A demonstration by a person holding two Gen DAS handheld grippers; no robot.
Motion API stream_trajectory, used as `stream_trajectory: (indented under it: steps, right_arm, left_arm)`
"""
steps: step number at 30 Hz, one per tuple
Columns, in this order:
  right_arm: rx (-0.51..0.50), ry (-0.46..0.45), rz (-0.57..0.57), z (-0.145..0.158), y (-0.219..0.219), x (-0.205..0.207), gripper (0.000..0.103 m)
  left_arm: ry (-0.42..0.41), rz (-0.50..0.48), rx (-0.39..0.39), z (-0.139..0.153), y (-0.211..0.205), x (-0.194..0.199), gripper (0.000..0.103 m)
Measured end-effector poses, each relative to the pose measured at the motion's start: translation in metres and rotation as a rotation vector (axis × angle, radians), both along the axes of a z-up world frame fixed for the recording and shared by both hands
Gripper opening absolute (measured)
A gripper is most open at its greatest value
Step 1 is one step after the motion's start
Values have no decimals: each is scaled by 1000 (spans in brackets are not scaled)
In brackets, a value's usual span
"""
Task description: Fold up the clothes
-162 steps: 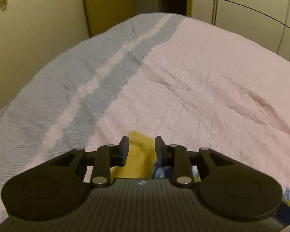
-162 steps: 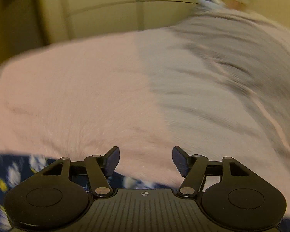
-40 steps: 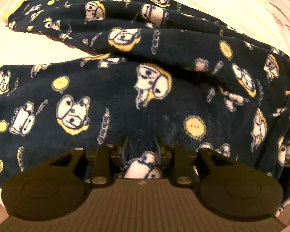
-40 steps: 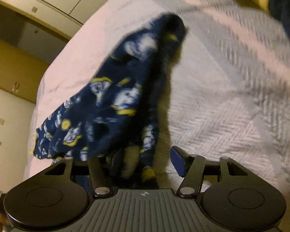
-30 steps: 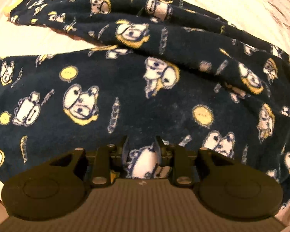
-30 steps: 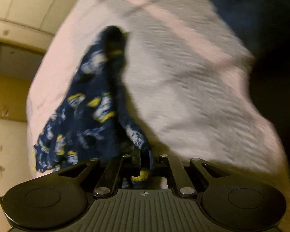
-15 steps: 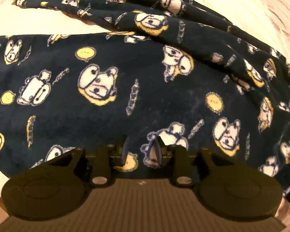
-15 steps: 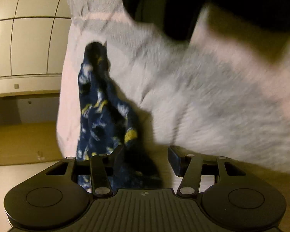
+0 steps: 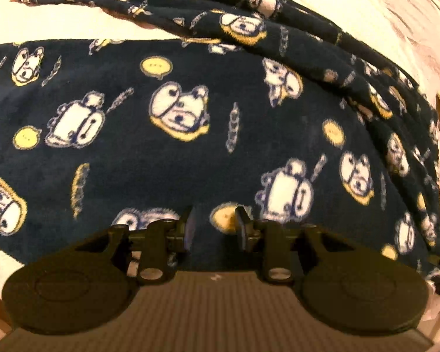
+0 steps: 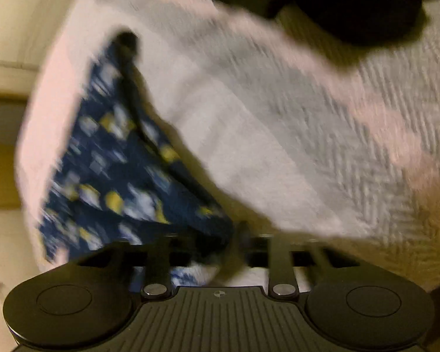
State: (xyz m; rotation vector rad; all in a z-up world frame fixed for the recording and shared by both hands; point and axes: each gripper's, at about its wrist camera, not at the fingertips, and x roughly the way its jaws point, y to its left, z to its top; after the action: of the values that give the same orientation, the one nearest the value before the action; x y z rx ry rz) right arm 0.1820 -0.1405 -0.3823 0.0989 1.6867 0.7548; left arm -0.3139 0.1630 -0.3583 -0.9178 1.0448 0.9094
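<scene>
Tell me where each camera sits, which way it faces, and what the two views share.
Left wrist: on the left gripper, looking close down on the navy cartoon-print garment; jaws parted above it.
Right wrist: on the right gripper, blurred, facing across the bedspread with the garment at left; jaw state unclear.
Shared: the same garment on the bed; neither view shows the person's hands.

The left gripper (image 9: 212, 224) points forward and down, its two black fingers parted with a clear gap between the tips. The right gripper (image 10: 217, 243) is tilted and motion-blurred; its fingers look drawn close together, though the blur hides whether the tips actually meet.
</scene>
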Motion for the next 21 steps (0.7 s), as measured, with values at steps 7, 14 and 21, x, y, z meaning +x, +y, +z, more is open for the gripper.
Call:
stream_trajectory:
  steps: [7, 14, 21]
  right_arm:
    - [77, -310, 86, 63, 13, -17, 62]
    - [-142, -455, 292, 42, 51, -15, 64]
    - [-2, -500, 352, 73, 109, 33, 64]
  left_arm:
    - [51, -22, 34, 3, 5, -21, 25]
    - [116, -23, 115, 11, 34, -13, 25]
    - [152, -108, 248, 35, 91, 49, 25]
